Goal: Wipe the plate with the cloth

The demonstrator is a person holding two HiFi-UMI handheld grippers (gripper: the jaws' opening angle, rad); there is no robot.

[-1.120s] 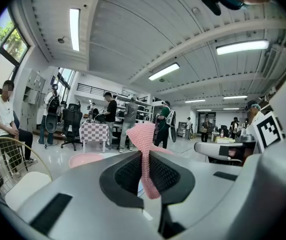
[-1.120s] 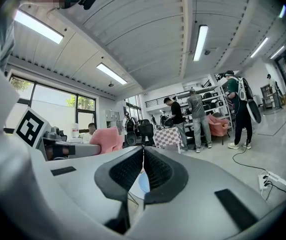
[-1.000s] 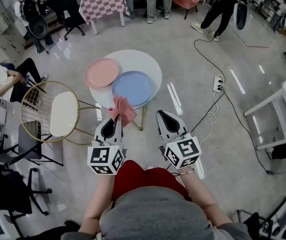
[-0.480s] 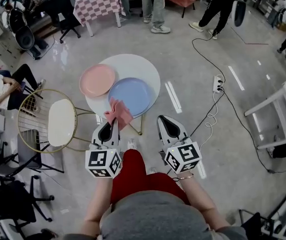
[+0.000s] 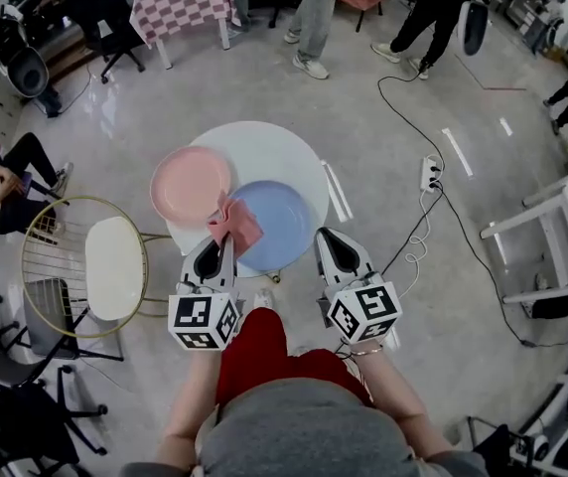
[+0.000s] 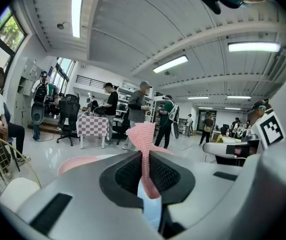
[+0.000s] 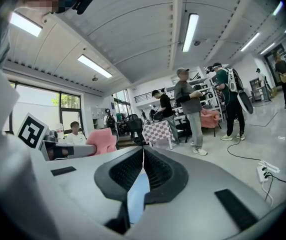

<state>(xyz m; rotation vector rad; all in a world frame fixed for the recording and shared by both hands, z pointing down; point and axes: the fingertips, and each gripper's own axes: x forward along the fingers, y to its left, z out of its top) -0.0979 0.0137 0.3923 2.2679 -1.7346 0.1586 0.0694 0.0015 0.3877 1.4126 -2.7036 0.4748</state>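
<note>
Head view: the round white counter [image 5: 264, 137] carries a pink plate [image 5: 191, 184] at left and a blue plate [image 5: 276, 227] at its near edge. The blue plate lies straight ahead, between the two grippers. The left gripper [image 5: 226, 239] is nearer it, jaws clenched on the cloth [image 5: 236, 221], whose free end shows over the plate's near-left rim. The right gripper [image 5: 326, 235] hangs just short of the rim, jaws pressed together on nothing
</note>
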